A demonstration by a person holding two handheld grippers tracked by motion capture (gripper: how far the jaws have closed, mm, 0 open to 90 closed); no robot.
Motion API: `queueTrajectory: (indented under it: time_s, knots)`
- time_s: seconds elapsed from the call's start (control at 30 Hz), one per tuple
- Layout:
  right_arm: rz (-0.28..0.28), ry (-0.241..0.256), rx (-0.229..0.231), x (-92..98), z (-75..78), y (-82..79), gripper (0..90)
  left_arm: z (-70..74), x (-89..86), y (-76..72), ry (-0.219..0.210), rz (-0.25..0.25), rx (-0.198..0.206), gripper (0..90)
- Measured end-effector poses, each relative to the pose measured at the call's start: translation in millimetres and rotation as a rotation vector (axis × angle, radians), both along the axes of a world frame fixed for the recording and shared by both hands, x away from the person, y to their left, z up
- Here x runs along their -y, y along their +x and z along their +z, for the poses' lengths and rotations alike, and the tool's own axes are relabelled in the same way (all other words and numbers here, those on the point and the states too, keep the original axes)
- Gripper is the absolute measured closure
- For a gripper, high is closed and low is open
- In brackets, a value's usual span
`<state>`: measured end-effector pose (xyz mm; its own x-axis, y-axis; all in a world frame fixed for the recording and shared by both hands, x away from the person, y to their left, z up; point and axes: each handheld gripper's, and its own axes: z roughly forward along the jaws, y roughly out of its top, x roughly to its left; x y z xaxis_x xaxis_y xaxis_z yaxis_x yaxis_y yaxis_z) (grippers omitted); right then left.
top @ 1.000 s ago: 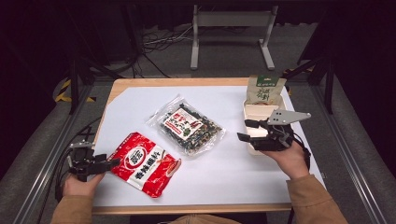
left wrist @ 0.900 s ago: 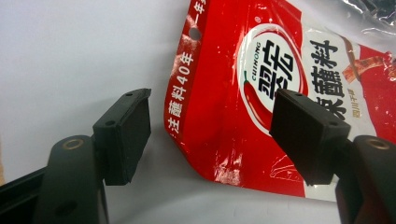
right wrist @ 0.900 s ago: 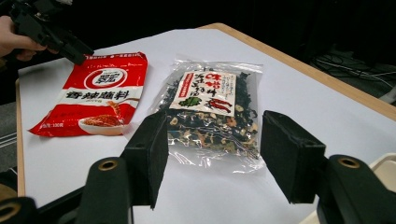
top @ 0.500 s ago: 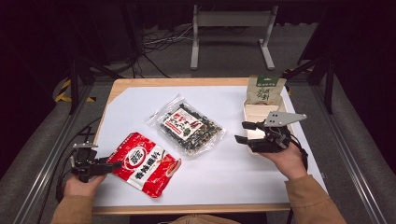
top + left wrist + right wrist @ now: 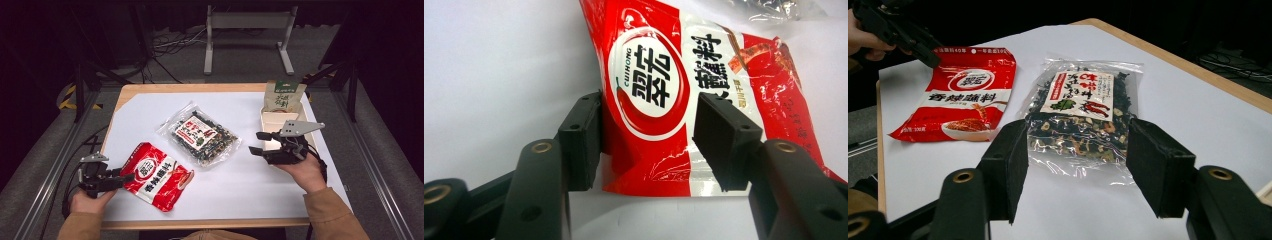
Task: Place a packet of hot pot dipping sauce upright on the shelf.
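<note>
Red seasoning pouch (image 5: pixel 156 175) with white round logo is lying flat at the surface's front left, sealed, its near corner sitting between the left tool's (image 5: pixel 646 145) parted jaws. Clear dried-spice bag (image 5: pixel 201 137) is lying flat mid-surface, just beside it.

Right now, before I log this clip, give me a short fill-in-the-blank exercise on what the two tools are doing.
1. The left tool has its jaws open around an edge of the ____ packet.
2. The right tool faces the ____ packet of dried mix.
3. The green-topped bag stands in a ____ box.

Missing words: red; clear; cardboard
</note>
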<state>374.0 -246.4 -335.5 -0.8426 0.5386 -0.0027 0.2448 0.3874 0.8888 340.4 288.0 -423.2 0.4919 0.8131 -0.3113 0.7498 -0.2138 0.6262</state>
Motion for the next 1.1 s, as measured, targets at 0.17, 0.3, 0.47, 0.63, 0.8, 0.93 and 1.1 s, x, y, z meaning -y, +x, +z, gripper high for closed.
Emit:
queueTrajectory:
  time_s: [0.17,0.3,0.47,0.63,0.8,0.93,1.1]
  knots:
    - [0.018,-0.005,-0.004,-4.9,-2.3,-0.2,42.1,-8.3,-1.8,5.4,0.014,0.005,-0.038,57.7]
    - [0.025,-0.009,-0.008,-6.6,-3.4,-0.3,42.7,-9.7,-2.1,6.3,0.034,0.014,-0.042,64.3]
    - [0.03,-0.013,-0.006,-7.6,-3.8,-0.8,44.5,-8.4,-4.2,5.2,0.061,0.025,-0.026,80.8]
    - [0.035,-0.016,-0.005,-8.4,-3.8,-1.4,45.2,-2.5,-4.3,1.3,0.062,0.014,0.02,89.2]
    - [0.035,-0.016,-0.003,-8.7,-3.2,-1.8,45.4,7.1,1.1,-4.8,0.056,-0.012,0.068,89.9]
    - [0.039,-0.015,0.0,-9.3,-2.3,-3.0,45.5,13.8,3.3,-8.2,0.053,-0.025,0.093,90.0]
    - [0.038,-0.007,0.007,-9.0,0.9,-3.7,45.6,30.2,2.0,-15.1,0.013,-0.059,0.137,90.0]
